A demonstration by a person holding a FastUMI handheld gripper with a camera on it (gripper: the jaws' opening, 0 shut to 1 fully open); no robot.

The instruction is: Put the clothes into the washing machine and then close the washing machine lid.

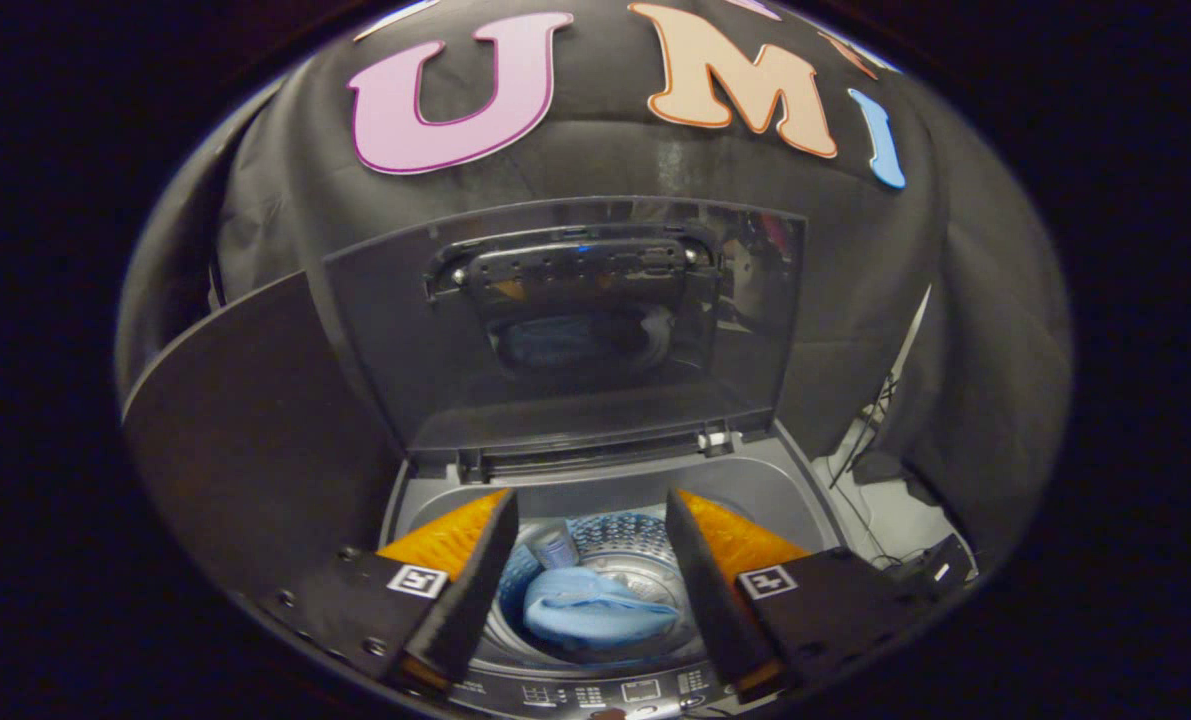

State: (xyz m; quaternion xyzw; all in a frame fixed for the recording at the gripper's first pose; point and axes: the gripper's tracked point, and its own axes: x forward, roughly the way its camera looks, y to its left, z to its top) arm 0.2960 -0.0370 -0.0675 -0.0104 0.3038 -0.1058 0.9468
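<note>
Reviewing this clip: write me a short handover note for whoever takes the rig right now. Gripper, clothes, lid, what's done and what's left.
Gripper: open, holding nothing, poised above the washing machine's opening.
Clothes: a light blue garment lies in the drum, seen between the fingers.
Lid: up, standing open behind the drum, its handle at the top.
Done: the blue garment is in the drum.
Left: bring the lid down until it closes. I cannot tell if more clothes are waiting elsewhere.
</note>
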